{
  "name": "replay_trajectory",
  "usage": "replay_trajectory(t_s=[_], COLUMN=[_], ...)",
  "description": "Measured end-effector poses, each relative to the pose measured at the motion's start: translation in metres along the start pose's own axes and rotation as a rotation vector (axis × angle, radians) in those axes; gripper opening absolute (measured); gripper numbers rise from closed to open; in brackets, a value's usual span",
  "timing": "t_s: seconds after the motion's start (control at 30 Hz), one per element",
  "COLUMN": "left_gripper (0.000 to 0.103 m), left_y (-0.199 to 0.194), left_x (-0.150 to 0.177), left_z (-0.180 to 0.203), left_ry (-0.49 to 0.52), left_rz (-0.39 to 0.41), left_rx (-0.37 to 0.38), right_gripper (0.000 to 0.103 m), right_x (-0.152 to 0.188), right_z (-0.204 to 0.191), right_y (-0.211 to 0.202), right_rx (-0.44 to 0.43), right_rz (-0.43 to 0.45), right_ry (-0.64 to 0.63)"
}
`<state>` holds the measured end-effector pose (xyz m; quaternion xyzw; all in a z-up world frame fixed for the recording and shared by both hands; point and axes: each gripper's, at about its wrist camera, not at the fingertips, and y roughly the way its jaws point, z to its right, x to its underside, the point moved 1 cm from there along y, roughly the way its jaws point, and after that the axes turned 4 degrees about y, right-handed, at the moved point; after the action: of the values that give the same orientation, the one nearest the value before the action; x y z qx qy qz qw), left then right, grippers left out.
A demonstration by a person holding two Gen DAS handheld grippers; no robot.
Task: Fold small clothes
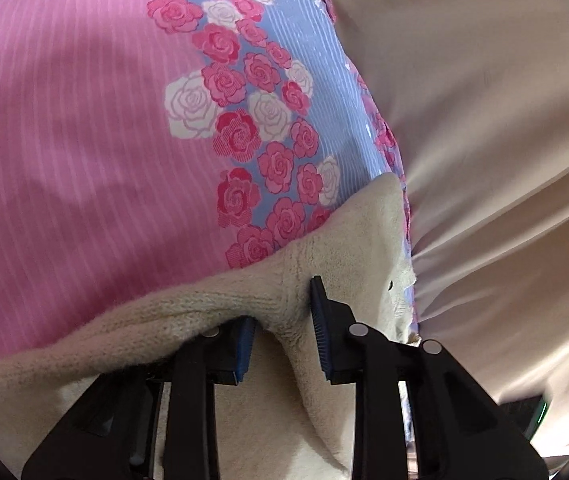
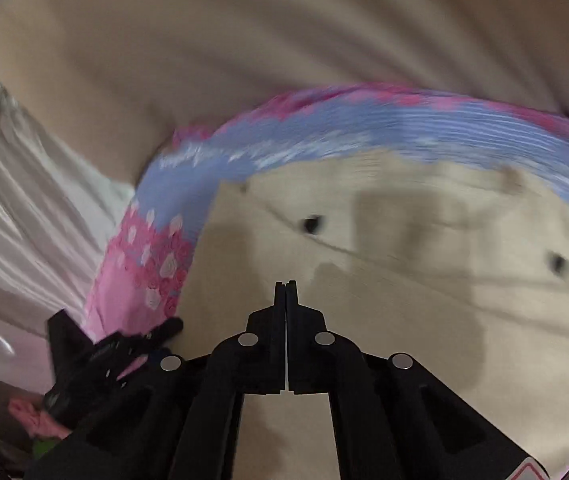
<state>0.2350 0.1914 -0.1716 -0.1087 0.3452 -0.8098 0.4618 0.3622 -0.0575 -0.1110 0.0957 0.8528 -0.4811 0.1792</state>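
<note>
Work surface: a printed bedsheet [image 1: 84, 140], pink with fine pale stripes, crossed by a lilac-blue striped band [image 1: 324, 92] scattered with pink and white roses [image 1: 192, 104]. Beyond its edge lies a plain beige cloth [image 1: 484, 100], creased into long soft folds that catch a sheen of light (brightest toward the lower right of the left wrist view). In the right wrist view the same beige cloth [image 2: 244, 40] fills the upper field, much blurred; at the left edge hangs a pale, glossy, pleated fabric [image 2: 24, 200], possibly a curtain. Lighting is soft and diffuse, casting dim shadows across the sheet.
</note>
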Motion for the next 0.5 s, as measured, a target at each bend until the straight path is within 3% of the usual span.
replay_trajectory(t_s=[0.1, 0.27, 0.4, 0.5], left_gripper=[0.025, 0.023, 0.023, 0.023], left_y=[0.004, 0.004, 0.003, 0.003], left_x=[-0.004, -0.009, -0.008, -0.007], left_z=[0.002, -0.008, -0.007, -0.008], left_ry=[0.029, 0.015, 0.051, 0.063], left_rz=[-0.005, 0.003, 0.018, 0.023], left_rx=[-0.011, 0.016, 0.014, 0.009], right_gripper=[0.000, 0.000, 0.000, 0.000], right_x=[-0.024, -0.051, -0.070, -0.075], right_z=[-0.033, -0.071, -0.073, -0.075], right_y=[0.063, 0.132, 0.147, 0.131], right_rx=[0.038, 0.099, 0.082, 0.082], right_rz=[-0.092, -0.140, -0.114, -0.079], right_ry=[-0.071, -0.162, -0.137, -0.131])
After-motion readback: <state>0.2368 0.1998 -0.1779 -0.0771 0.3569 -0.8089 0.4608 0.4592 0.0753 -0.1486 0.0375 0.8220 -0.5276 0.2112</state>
